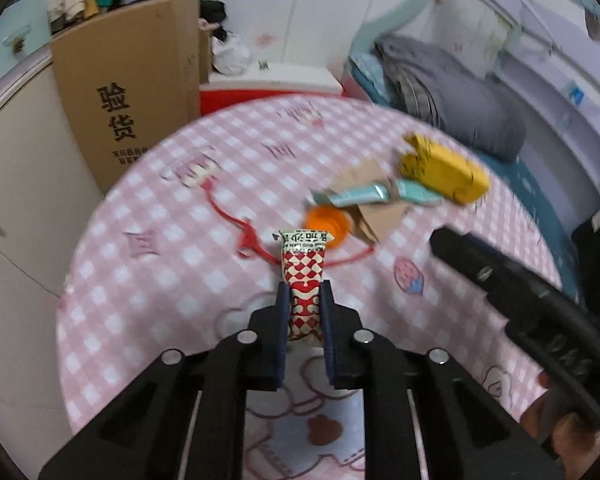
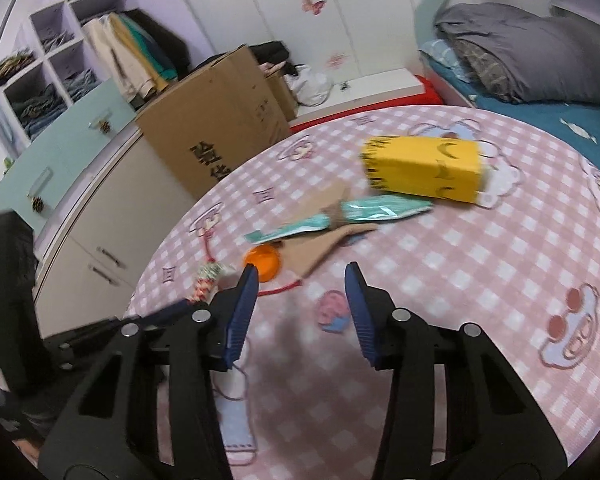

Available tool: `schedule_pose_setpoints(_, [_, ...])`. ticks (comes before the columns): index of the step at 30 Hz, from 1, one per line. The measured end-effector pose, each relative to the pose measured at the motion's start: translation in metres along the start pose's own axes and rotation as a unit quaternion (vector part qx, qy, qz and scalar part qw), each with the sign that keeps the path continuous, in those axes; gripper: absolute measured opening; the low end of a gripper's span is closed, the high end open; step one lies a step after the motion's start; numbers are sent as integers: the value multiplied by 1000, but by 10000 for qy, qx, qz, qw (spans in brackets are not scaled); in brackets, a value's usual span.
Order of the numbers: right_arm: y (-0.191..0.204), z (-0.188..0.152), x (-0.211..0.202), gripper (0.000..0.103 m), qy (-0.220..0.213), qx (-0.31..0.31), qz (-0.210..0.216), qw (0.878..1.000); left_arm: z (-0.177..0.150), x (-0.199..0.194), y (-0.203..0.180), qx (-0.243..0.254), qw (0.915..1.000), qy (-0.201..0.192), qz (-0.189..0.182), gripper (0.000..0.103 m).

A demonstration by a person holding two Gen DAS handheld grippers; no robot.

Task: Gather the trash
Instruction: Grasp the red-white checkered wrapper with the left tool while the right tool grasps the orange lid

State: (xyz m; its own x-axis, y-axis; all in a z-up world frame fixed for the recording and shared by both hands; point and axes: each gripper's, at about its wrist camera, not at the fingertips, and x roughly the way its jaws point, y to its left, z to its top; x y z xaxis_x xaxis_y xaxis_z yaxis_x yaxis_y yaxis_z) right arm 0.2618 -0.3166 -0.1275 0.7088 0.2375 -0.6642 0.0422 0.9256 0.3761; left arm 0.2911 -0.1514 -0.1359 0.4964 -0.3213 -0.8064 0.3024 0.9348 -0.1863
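- Left gripper [image 1: 305, 286]: jaws narrow, pads clamped on both sides of a red-and-white snack wrapper [image 1: 305, 268]. The wrapper's lower end is hidden between the fingers; its top stands clear above them, print too small to read.
- Right wrist view shows the same wrapper [image 2: 209, 280] only as a blurred patch at the left, mostly behind the right gripper's left finger.
- Right gripper [image 2: 302, 272]: jaws partly apart, nothing between the pads, tips above bare tablecloth. In the left wrist view it [image 1: 440, 240] enters from the right as a dark blurred bar, so the jaw gap is unreadable there.
- Worktop [image 2: 480, 280]: round, covered in a pink checked cloth with cartoon prints; the near edge is cut off by the gripper bodies in both views.
- Remaining trash, grouped near the middle: orange cap [image 2: 262, 262], touching a torn piece of brown cardboard [image 2: 324, 246]; teal foil wrapper [image 2: 364, 210] lying across the cardboard; yellow carton [image 2: 422, 168] on its side just beyond, its far end smeared by motion blur.
- A red string [image 1: 224, 212] runs across the cloth behind the held wrapper; whether it is printed or loose, I cannot tell.
- Off the worktop: a large cardboard box [image 1: 128, 96] and a bed with a grey quilt [image 2: 528, 60].
- A hand [image 1: 556, 428] shows only in part at the lower right edge.
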Motion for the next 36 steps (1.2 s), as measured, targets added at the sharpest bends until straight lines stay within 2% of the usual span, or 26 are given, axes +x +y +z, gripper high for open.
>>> schedule_pose_setpoints(5, [23,6,26,45,270,-253,-48,9993,6,-25,28,-318,9988,-329,-174,14])
schedule_pose_setpoints(9, [36,9,47,45,474,-369,-177,9980,10,-41,53,-538,9968,-565,171,14])
schedule_pose_setpoints(17, [43,11,70,45,672,-402,-488,9957,12,-48,98,-903,9938,-593,279,14])
schedule_pose_setpoints(22, [50,13,79,44,710,-529,-716,9935,7,-48,113,-958,9927,-588,429,14])
schedule_pose_setpoints(24, [54,13,82,31,695,-675,-926,9910,5,-49,118,-966,9924,-583,483,14])
schedule_pose_setpoints(29, [59,11,71,30,544,-746,-1003,9907,0,-55,132,-987,9918,-613,524,14])
schedule_pose_setpoints(36, [105,14,34,30,226,-1051,-656,9920,-11,-79,154,-1044,9882,-840,744,14])
